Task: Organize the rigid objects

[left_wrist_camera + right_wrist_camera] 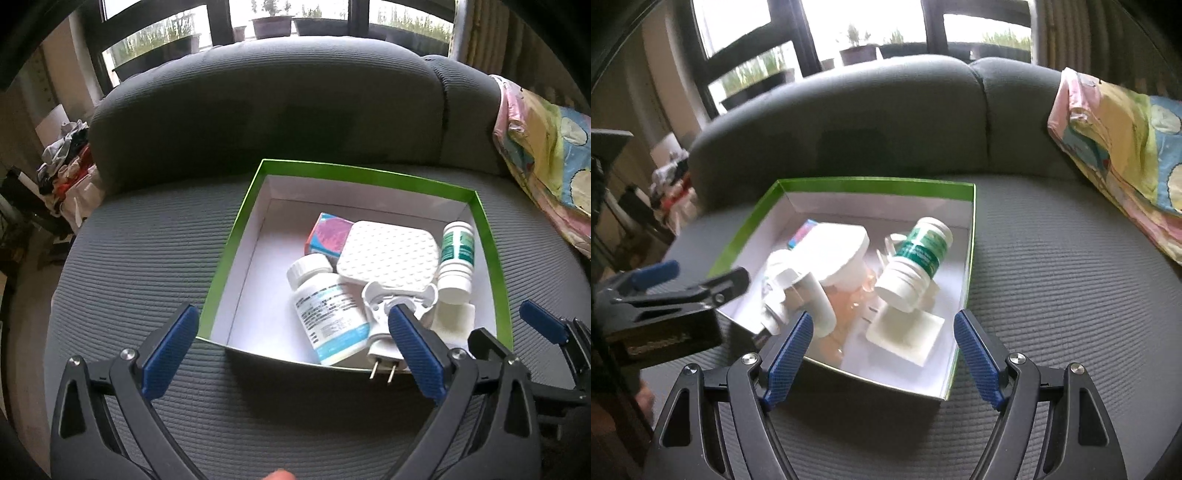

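While both grippers' fingers (413, 339) gape empty, the box (967, 258) seemingly lies just beyond them.

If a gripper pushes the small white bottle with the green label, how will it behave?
The small white bottle with the green label lies tilted on other items, so it probably rolls or slides off. It looks like rigid, smooth plastic, so likely slippery.
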